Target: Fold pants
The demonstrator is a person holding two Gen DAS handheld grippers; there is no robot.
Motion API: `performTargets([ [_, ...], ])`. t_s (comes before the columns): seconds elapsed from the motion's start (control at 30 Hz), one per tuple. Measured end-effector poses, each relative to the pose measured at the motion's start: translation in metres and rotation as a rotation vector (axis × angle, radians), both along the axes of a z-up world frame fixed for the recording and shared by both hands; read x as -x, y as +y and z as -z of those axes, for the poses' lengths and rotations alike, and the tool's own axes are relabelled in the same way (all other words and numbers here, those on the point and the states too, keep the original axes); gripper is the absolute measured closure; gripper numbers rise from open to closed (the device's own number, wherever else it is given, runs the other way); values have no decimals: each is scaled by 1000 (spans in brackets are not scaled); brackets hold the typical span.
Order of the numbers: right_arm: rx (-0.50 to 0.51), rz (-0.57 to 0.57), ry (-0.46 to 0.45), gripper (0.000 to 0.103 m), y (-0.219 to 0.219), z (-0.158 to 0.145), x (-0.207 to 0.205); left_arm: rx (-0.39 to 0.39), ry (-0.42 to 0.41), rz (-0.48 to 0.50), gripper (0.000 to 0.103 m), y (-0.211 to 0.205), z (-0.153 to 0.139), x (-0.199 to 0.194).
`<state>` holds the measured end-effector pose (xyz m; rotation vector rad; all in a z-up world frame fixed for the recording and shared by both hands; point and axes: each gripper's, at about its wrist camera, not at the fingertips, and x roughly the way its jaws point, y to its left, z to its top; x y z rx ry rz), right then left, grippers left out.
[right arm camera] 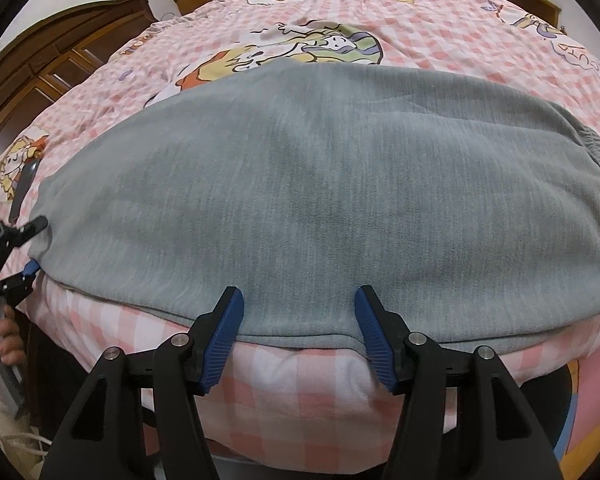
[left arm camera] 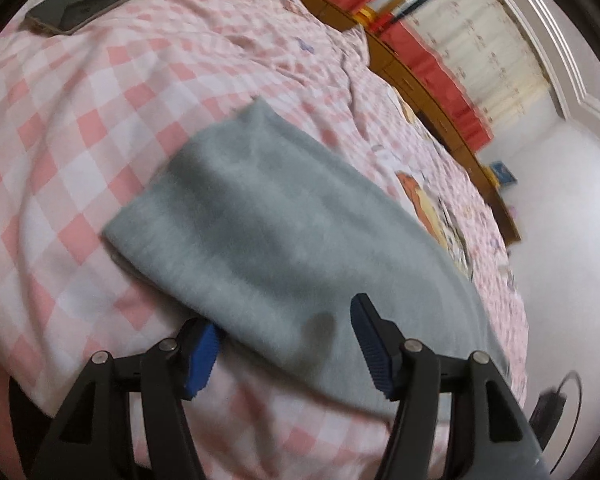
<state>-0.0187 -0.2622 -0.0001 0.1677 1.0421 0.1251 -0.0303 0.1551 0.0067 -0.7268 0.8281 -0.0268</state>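
Grey pants (right arm camera: 320,200) lie folded flat on the pink checked bedspread (right arm camera: 440,32), elastic waistband at the right. My right gripper (right arm camera: 298,308) is open at the near edge of the pants, one finger on each side of a stretch of hem. In the left wrist view the pants (left arm camera: 260,220) stretch away from me. My left gripper (left arm camera: 284,328) is open over the pants' near corner; its left finger (left arm camera: 202,354) lies partly under the fabric edge. The left gripper also shows in the right wrist view (right arm camera: 34,246), open at the pants' left end.
A dark phone (left arm camera: 84,0) lies on the bed, far left. A wooden headboard (left arm camera: 428,92) with red items runs along the far side. A dark wooden cabinet (right arm camera: 40,64) stands at the left. A black cable and charger (left arm camera: 552,408) lie on the floor at right.
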Motion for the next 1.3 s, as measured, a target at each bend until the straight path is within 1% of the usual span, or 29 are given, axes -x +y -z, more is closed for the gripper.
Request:
performTargets([
  [0.13,-6,0,-2,43,0,0,0,75,-12,-56,39,11,6,-7],
  [0.2,-4,0,-6,42,0,1,0,57,-27,-55,39,8,6,-7],
  [0.27,-14,-2,-12,38,1,1,0,15,-47,-23,39,3,4,-5],
  [0.33,-21,-2,-13,36,1,1,0,11,-63,-9,45,3,4,-1],
  [0.37,-19,-4,-13,36,1,1,0,17,-65,-10,50,5,4,0],
  [0.4,-15,-7,-15,36,2,1,0,20,-64,-18,60,8,4,1],
  [0.43,-14,-9,-17,36,2,1,0,20,-68,-21,67,9,3,4],
  [0.47,-16,-11,-18,36,2,1,0,19,-76,-23,79,11,2,7],
  [0.5,-20,-12,-18,36,1,1,0,21,-94,-21,85,13,-1,12],
  [0.57,-31,-14,-16,36,-1,1,0,20,-136,-14,88,14,-11,21],
  [0.63,-37,-14,-15,36,-1,1,0,11,-177,-7,88,15,-21,27],
  [0.67,-38,-14,-15,36,-1,1,0,12,-177,-2,88,16,-23,28],
  [0.73,-37,-16,-15,36,0,1,0,25,-140,-9,88,18,-18,25],
  [0.8,-36,-22,-18,36,0,1,1,45,-82,-34,87,24,-3,21],
  [0.83,-38,-24,-20,36,0,1,1,56,-51,-49,84,27,5,19],
  [0.87,-44,-26,-23,36,-1,1,1,72,-28,-59,78,28,12,17],
  [0.93,-60,-26,-29,34,-2,1,2,141,-30,-82,76,34,21,15],
  [0.97,-66,-27,-32,33,-3,2,3,162,-34,-88,74,37,22,12],
  [1.0,-73,-28,-36,33,-3,2,4,167,-37,-86,71,37,23,9],
  [1.07,-76,-33,-34,32,-2,2,4,154,-36,-85,69,36,22,2],
  [1.13,-73,-37,-26,31,-1,1,2,134,-48,-86,63,31,19,0],
  [1.17,-74,-40,-26,31,-1,1,2,125,-57,-87,58,28,17,0],
  [1.2,-73,-42,-27,31,-1,1,3,101,-66,-85,56,24,15,0],
  [1.3,-72,-44,-33,31,0,1,3,37,-69,-79,57,15,10,-2],
])
